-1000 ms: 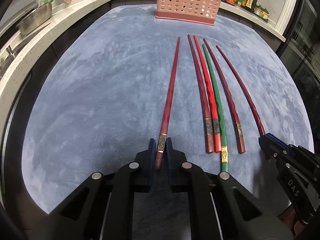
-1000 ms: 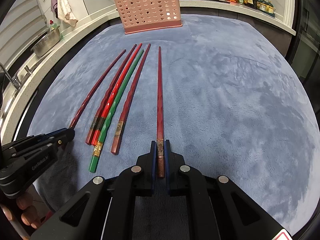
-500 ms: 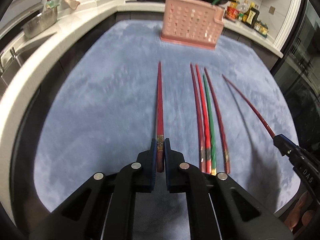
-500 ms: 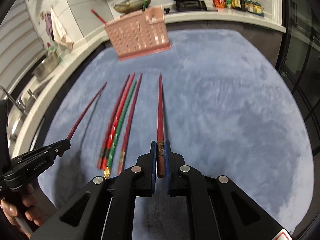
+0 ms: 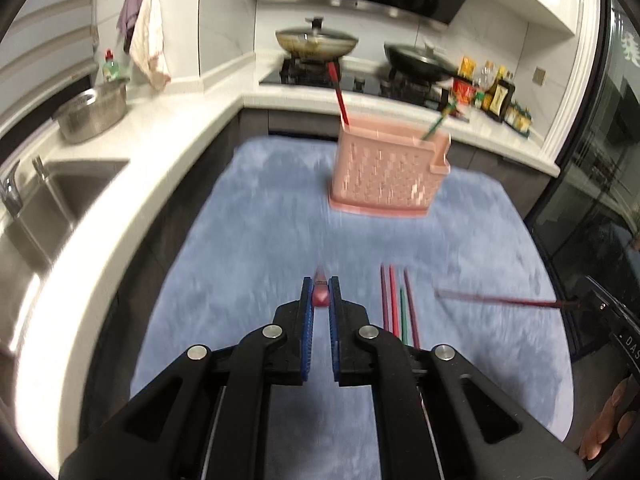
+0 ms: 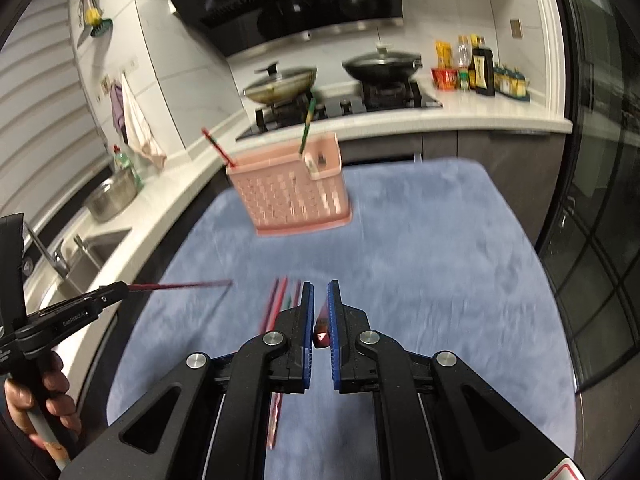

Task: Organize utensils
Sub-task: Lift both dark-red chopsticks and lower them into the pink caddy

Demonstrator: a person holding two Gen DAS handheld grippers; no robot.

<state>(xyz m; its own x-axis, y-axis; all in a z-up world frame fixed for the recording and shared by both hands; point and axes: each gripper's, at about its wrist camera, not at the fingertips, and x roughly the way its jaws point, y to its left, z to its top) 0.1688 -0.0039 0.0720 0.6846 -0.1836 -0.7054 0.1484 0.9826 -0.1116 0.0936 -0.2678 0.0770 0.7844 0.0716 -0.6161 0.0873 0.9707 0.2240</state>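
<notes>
One dark red chopstick (image 5: 320, 294) clamped in my left gripper (image 5: 320, 300), another (image 6: 321, 334) in my right gripper (image 6: 319, 320), each pointing straight ahead. Pink basket (image 5: 386, 172) sits far on the blue desk (image 5: 248, 248), dead ahead; four chopsticks (image 5: 396, 308) lie between.

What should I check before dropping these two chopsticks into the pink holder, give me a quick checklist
1. Left tongs shut on a dark red chopstick: ok.
2. Right tongs shut on their own chopstick: ok.
3. Pink holder upright on the blue mat: ok.
4. Room inside the holder: cannot tell; one red chopstick and one green chopstick already stand in it, the interior is hidden.
5. Four chopsticks left on the mat, clear of both tongs: ok.
6. Held chopsticks aimed at the holder: cannot tell, their tips are blurred.
</notes>
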